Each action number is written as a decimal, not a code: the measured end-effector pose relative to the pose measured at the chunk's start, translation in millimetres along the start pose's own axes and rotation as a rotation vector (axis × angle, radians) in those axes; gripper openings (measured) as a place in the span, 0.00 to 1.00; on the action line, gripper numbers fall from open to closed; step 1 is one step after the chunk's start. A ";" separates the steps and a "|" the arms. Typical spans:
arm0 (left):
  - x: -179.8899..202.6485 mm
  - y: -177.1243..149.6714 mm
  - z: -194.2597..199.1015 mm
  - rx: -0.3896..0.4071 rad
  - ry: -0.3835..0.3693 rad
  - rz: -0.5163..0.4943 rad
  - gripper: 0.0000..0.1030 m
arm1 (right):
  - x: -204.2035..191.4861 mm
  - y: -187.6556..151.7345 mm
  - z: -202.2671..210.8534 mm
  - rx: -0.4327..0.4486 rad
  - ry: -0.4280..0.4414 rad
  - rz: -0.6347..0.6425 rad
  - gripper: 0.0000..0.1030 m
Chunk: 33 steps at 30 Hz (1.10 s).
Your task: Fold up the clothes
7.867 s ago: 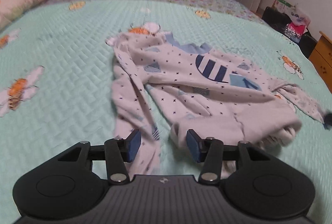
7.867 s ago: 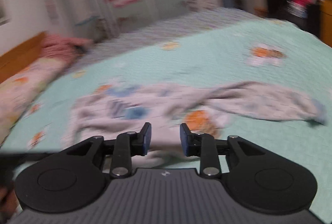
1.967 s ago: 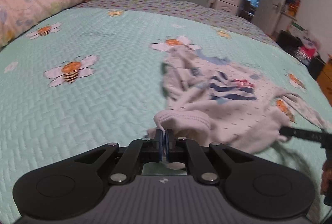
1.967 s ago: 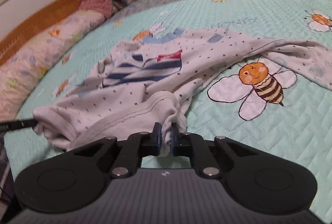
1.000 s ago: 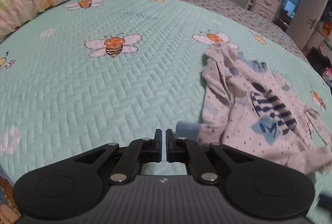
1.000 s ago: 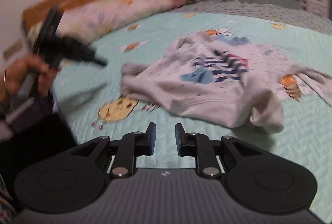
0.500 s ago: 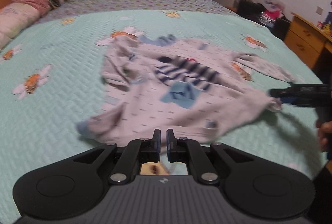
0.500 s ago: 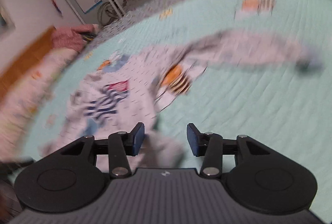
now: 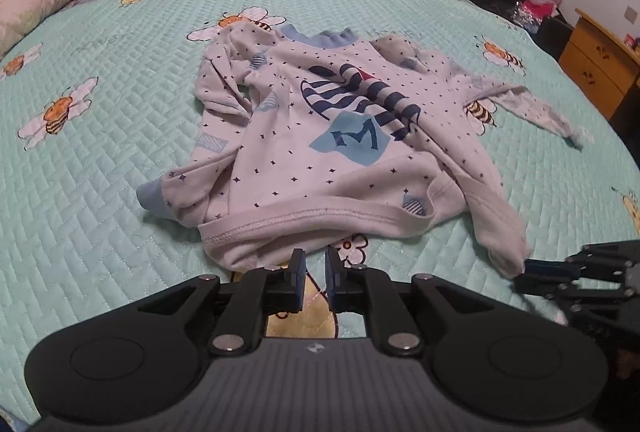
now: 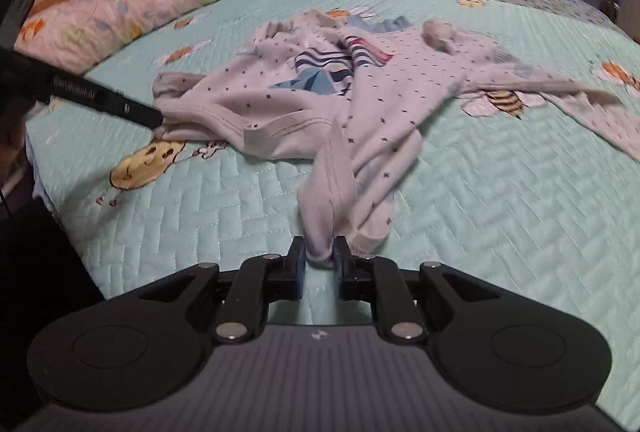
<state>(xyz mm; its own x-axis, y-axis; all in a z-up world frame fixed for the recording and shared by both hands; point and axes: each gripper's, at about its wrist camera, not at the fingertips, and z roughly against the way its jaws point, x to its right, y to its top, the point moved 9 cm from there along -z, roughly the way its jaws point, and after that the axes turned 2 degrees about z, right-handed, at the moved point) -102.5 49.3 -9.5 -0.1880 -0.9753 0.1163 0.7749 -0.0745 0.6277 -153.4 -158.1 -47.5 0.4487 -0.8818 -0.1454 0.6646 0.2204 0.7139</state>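
The quilted bedspread (image 9: pixel 100 191) is carrying the whole job. A child's long-sleeved top (image 9: pixel 320 159) is lying face up around the middle of it, pale with small dark stars, navy stripes and a blue patch bearing an M.

The top is looking light and thoroughly limp. It is sagging and rucking wherever it is lifted, so one pinch is likely only to drag a bunch of it. Its knit should be gripping the pads well enough, and nothing about it seems fragile. The stitched edges are the firmest places to take hold.

One sleeve (image 9: pixel 532 103) is stretching out flat toward the bedspread's dresser side. The other is lying doubled over the body, its blue cuff (image 9: pixel 150 195) poking out on the pillow side.

The hem (image 9: pixel 320 220) is running along the part of the top closest to the bedspread's near edge, double-stitched and slightly curled. The blue neckband (image 9: pixel 320 39) is facing the bedspread's far end.

The right gripper (image 10: pixel 320 260) has just been closing. Its pads are pinching a bunched hem corner (image 10: pixel 332 183), lifting it off the bedspread.

The left gripper (image 9: pixel 315 272) has just been opening to a narrow slit, with only bedspread showing between its jaws. Its tips may be touching the hem's other corner, though the wrist views are not settling that.
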 end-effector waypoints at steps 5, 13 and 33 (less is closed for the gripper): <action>-7.0 -3.5 0.6 -0.005 0.007 0.019 0.21 | 10.5 3.5 30.9 0.039 0.026 -0.036 0.16; -1.2 -8.3 -1.3 -0.017 -0.002 0.023 0.21 | 39.0 46.8 29.3 0.118 -0.073 -0.112 0.33; -95.8 70.5 -5.8 0.171 0.027 0.281 0.32 | 69.0 14.7 23.7 0.106 -0.011 -0.516 0.18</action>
<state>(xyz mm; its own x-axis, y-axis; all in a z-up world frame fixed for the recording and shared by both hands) -26.4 136.3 19.1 0.0366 -0.9581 0.2841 0.6815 0.2319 0.6941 -126.8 -225.6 -30.8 0.0726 -0.8691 -0.4892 0.7330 -0.2861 0.6171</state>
